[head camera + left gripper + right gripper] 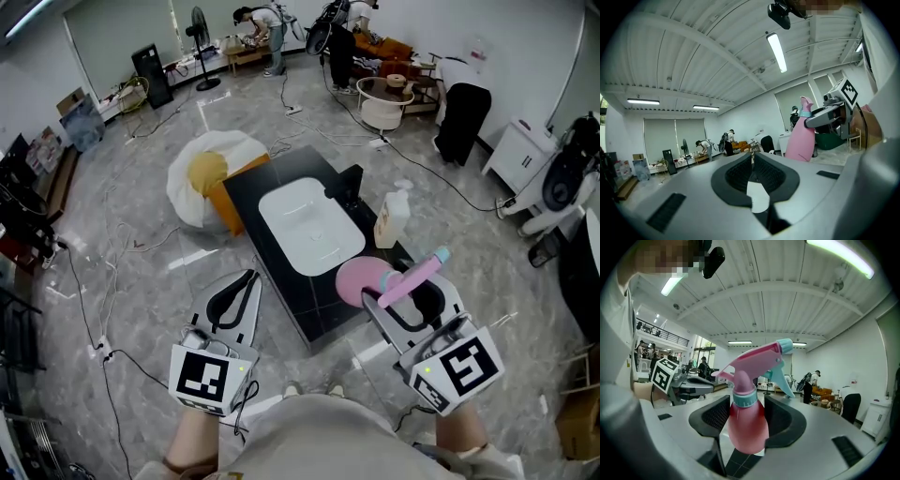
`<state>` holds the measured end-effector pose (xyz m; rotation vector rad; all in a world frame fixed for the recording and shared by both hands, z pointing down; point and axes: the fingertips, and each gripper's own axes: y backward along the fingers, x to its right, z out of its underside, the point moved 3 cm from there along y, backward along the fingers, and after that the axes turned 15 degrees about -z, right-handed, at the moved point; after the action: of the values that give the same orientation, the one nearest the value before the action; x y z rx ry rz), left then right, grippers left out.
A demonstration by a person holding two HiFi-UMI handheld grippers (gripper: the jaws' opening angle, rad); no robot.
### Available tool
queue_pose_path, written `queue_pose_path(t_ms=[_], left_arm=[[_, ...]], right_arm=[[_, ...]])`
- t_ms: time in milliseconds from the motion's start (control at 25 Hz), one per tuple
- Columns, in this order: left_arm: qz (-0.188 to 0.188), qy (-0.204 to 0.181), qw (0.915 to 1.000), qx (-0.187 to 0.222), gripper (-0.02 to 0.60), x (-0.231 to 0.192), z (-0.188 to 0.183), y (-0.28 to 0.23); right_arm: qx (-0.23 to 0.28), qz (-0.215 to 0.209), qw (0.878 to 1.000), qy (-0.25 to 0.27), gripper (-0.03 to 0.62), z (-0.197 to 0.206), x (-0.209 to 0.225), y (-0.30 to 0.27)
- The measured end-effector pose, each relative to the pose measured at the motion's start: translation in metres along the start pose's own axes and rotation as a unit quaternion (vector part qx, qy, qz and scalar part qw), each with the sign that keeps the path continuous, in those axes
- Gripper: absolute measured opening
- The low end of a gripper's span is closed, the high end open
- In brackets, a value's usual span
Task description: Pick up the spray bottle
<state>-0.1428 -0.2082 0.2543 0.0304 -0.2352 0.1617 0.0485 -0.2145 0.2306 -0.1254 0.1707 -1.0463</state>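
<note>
Spray bottle (743, 425) gripped between the right tongs (747, 411)

Basin (309, 225): sitting in the counter's (281, 173) middle.
Jug (392, 220): standing on the counter's right edge.
Spray bottle (361, 279): hanging over the counter's near-right corner, between the right gripper's (405, 298) jaws.
Left gripper (248, 277): hovering beside the counter's near-left edge.
</note>
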Motion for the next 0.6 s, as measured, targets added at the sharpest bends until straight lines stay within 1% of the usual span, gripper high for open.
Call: queue_pose_path(t_ms=[80, 160, 320, 400, 600], left_arm=[[-0.002, -0.014, 0.9999, -0.008, 0.034, 0.002, 0.008, 0.004], [0.004, -0.023, 0.9996, -0.017, 0.034, 0.006, 0.019, 0.008], [0.024, -0.005, 0.9992, -0.032, 0.034, 0.011, 0.037, 0.013], [0.030, -0.007, 0.9988, -0.038, 0.034, 0.012, 0.047, 0.015], [0.032, -0.003, 0.9979, -0.056, 0.034, 0.012, 0.064, 0.017]], right_arm=[[-0.009, -0.005, 1.000, -0.016, 0.255, 0.013, -0.003, -0.002], [-0.024, -0.007, 0.999, -0.021, 0.255, 0.027, -0.006, -0.005], [-0.066, 0.015, 0.997, -0.027, 0.253, 0.057, -0.004, -0.011], [-0.084, 0.023, 0.996, -0.034, 0.253, 0.070, -0.004, -0.012], [-0.100, 0.014, 0.994, -0.037, 0.253, 0.080, -0.012, -0.019]])
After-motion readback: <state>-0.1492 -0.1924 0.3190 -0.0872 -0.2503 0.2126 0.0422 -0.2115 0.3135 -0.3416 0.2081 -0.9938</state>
